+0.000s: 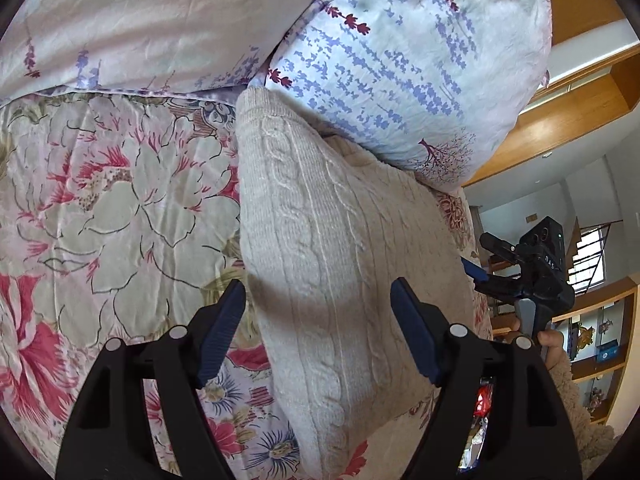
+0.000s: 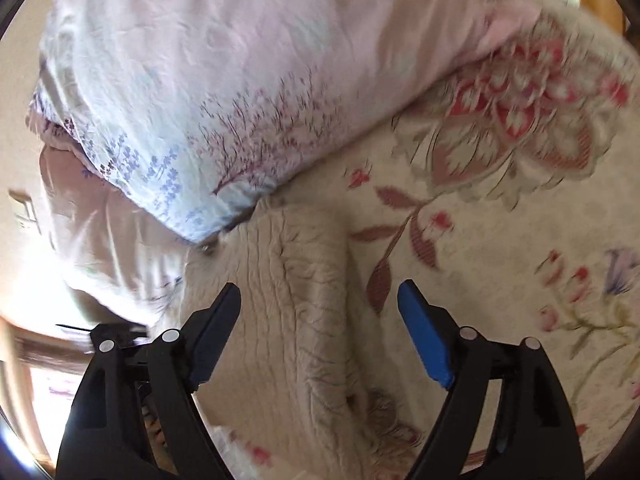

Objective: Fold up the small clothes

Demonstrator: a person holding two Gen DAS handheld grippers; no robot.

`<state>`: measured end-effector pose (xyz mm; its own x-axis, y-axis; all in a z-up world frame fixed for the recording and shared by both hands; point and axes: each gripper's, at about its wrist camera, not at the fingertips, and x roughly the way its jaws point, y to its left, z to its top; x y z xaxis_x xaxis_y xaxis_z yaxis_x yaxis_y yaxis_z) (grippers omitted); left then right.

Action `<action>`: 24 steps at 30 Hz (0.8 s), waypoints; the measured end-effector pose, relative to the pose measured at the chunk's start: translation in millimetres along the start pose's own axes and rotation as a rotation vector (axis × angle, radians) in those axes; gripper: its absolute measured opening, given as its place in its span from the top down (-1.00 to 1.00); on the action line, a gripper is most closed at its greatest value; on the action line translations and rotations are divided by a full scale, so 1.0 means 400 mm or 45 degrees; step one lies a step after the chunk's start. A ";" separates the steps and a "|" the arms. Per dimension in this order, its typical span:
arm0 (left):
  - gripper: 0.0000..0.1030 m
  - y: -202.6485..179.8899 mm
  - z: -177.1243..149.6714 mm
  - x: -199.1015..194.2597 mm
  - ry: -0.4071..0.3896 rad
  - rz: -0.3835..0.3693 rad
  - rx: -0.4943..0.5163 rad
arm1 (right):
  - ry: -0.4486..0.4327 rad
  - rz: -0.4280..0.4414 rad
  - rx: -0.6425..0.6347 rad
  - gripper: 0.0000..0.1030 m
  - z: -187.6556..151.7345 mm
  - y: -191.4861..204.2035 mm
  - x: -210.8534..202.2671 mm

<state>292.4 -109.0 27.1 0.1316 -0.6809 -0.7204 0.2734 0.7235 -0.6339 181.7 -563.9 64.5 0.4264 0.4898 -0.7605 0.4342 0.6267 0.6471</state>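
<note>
Sweater (image 1: 332, 248) beneath spread left gripper (image 1: 318, 336).

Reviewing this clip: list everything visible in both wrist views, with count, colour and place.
knit sweater: one, beige cable-knit, folded on the bedspread, its far end tucked under the pillow
pillow: one, pale blue-lilac with purple sprigs, behind the sweater
bedspread: one, cream with pink-red flowers, under everything
shelving: wooden, at the right edge of the left wrist view
hand: one, holding the right gripper's handle
left gripper: open, over the sweater
right gripper: open, over the sweater
</note>
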 end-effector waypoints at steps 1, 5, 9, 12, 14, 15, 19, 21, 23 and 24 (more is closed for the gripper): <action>-0.45 -0.002 0.007 0.007 0.013 -0.009 -0.003 | 0.032 0.003 0.001 -0.60 0.004 -0.003 0.008; -0.46 -0.001 0.024 0.022 0.040 -0.013 -0.022 | 0.117 -0.025 -0.036 -0.60 -0.017 0.007 0.033; -0.46 0.003 0.034 0.036 0.048 -0.010 -0.037 | 0.179 -0.030 -0.065 -0.60 -0.032 0.008 0.059; -0.46 0.006 0.031 0.036 0.063 0.018 -0.027 | 0.209 -0.035 -0.082 -0.61 -0.036 0.015 0.084; -0.46 -0.005 0.032 0.046 0.063 0.044 -0.004 | 0.215 -0.034 -0.100 -0.61 -0.034 0.023 0.085; -0.46 -0.016 0.034 0.055 0.064 0.053 0.006 | 0.218 -0.034 -0.105 -0.61 -0.033 0.026 0.088; -0.52 -0.038 0.037 0.070 0.078 0.079 0.035 | 0.241 0.001 -0.123 -0.62 -0.039 0.038 0.104; -0.53 -0.043 0.038 0.078 0.083 0.080 0.034 | 0.253 0.025 -0.135 -0.61 -0.047 0.048 0.118; -0.54 -0.047 0.036 0.086 0.089 0.069 0.018 | 0.269 0.051 -0.147 -0.61 -0.058 0.061 0.137; -0.55 -0.053 0.035 0.085 0.084 0.064 0.014 | 0.273 0.058 -0.156 -0.61 -0.063 0.069 0.146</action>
<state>304.4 -148.9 19.9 0.0824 -0.6342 -0.7688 0.2789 0.7552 -0.5932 198.6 -502.6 36.5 0.2594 0.6285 -0.7333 0.3136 0.6633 0.6794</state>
